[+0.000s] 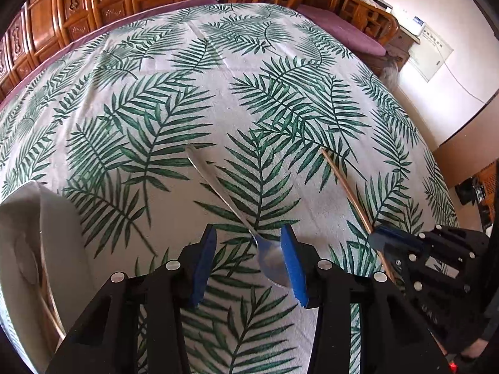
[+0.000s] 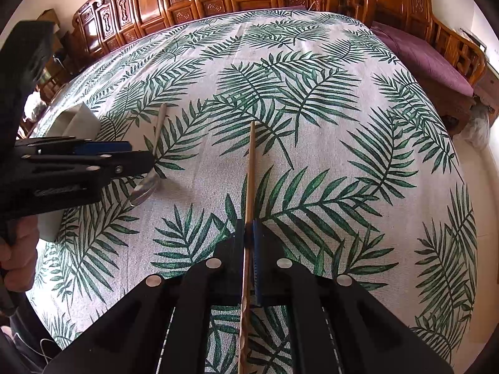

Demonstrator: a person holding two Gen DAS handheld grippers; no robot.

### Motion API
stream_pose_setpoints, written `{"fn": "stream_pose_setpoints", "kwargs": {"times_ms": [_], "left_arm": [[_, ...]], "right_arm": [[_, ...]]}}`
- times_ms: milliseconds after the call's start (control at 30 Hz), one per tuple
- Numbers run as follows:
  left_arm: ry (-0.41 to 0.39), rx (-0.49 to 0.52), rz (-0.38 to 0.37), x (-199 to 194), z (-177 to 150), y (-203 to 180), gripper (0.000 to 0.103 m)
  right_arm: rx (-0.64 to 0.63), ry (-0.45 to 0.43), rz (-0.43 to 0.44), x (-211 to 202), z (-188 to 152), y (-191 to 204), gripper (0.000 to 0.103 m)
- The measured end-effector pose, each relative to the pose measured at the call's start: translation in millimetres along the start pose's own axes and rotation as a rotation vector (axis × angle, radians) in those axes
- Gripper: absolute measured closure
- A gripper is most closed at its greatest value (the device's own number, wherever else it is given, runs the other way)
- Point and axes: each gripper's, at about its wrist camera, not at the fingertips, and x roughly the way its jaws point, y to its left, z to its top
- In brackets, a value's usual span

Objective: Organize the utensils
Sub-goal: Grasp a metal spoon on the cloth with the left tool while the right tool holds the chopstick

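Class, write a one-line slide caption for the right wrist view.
Right gripper shut on a wooden chopstick above the leaf-print tablecloth.

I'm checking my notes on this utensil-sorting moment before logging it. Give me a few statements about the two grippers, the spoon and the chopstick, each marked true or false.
1. The right gripper is shut on the wooden chopstick. True.
2. The left gripper is clamped on the metal spoon. False: its fingers stand apart, with the spoon's bowl between them, close to the right one.
3. The spoon's handle points away from the left gripper across the leaf-print tablecloth. True.
4. The white container sits to the right of the chopstick. False: it is at the left edge of the left wrist view.
5. The tablecloth is plain white. False: it carries green leaves.
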Motion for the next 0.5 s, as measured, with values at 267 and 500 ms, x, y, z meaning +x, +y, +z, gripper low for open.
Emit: {"fn": "stream_pose_setpoints", "kwargs": {"times_ms": [267,500], "left_arm": [[0.019,0.009,0.029,10,3,-8,0.069],[0.02,0.044,0.078,11,1,-10,0.089]], "right_arm": [[-0.003,-0.01,-0.002,0,-1,0,0.097],[0.008,-0.023,-0.004,-1,-3,0,0.097]]}}
